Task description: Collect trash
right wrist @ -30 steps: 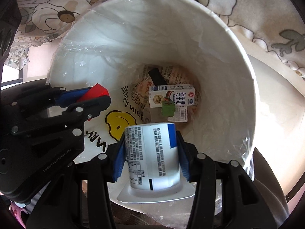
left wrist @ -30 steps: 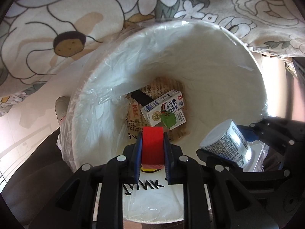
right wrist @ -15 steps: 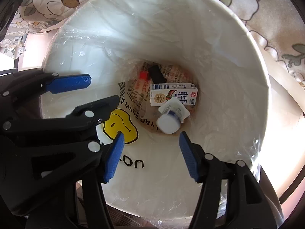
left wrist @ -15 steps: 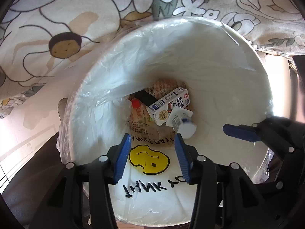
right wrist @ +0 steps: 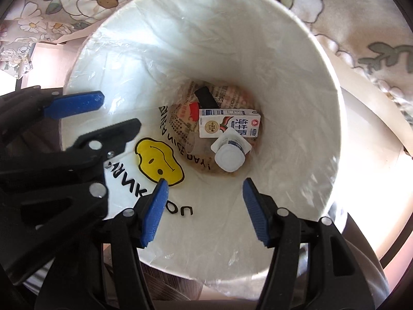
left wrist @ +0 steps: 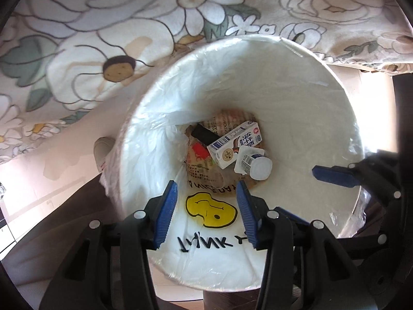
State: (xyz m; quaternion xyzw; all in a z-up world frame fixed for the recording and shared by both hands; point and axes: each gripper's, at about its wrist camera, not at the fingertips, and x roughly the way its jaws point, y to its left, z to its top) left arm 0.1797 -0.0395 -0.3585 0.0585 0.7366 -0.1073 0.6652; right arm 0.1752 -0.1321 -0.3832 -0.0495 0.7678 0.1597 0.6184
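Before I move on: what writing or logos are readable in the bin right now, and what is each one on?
"NICE DAY" in black, beside a yellow smiley face: bin liner bag.
"THANK" and "YOU", mirrored and partly cut off: same bag.
Large blue Chinese characters plus a round gold seal: milk carton; too small to read surely.
Barcode and fine print: plastic cup; too small.
Dense print, red patch: brown paper at the bottom; unreadable.

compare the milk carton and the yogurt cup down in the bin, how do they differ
The milk carton is a long rectangular box lying flat on its side, its printed face up. The yogurt cup is round and tapered, tipped so its plain white base faces the camera, its square rim flange toward the carton. The cup sits nearer the bin wall. Both are mainly white with blue print, touch each other, and lie on the bin's bottom.
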